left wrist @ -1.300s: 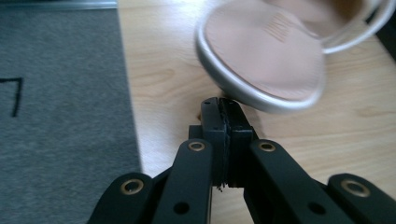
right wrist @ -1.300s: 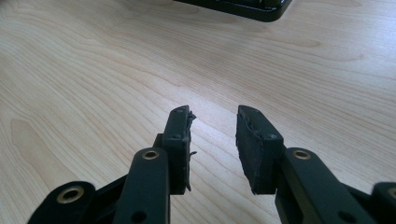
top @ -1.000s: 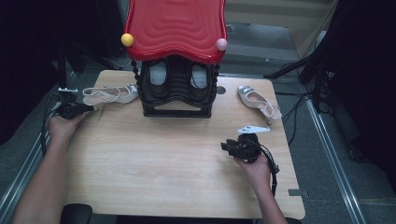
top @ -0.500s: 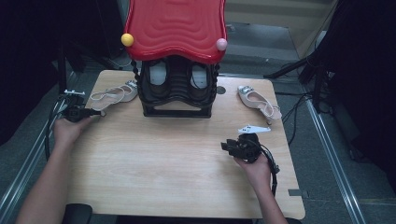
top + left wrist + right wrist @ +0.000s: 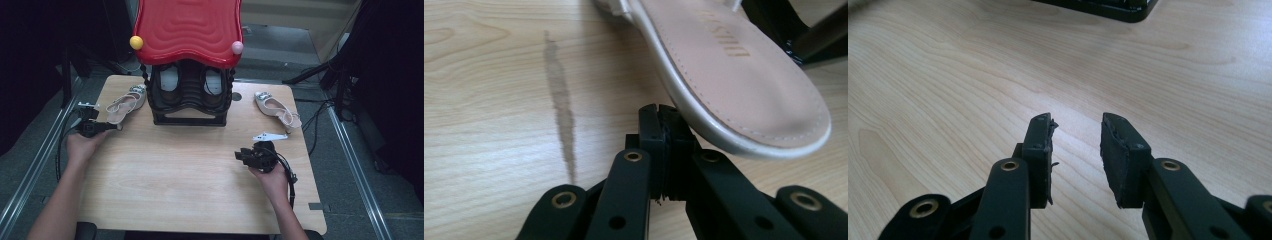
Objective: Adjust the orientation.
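A pale beige shoe (image 5: pixel 125 104) lies on the wooden table (image 5: pixel 190 175) at the left of the black rack, heel end toward me. My left gripper (image 5: pixel 115 127) is shut with nothing between its jaws. In the left gripper view its tips (image 5: pixel 659 112) sit right against the rim of the shoe's heel end (image 5: pixel 744 85); I cannot tell if they touch. A matching shoe (image 5: pixel 277 107) lies at the right of the rack. My right gripper (image 5: pixel 241 155) rests low over the table's right front, open and holding nothing (image 5: pixel 1077 125).
A black shoe rack (image 5: pixel 187 117) with a red wavy top (image 5: pixel 187 27) stands at the table's back middle, with two dark shoes inside. A yellow ball (image 5: pixel 136 42) and a pink ball (image 5: pixel 237 47) sit on its corners. Cables trail past the table's right edge.
My left hand has moved right and a little nearer, bringing the shut gripper up to the left shoe's heel. The right hand and gripper have kept still.
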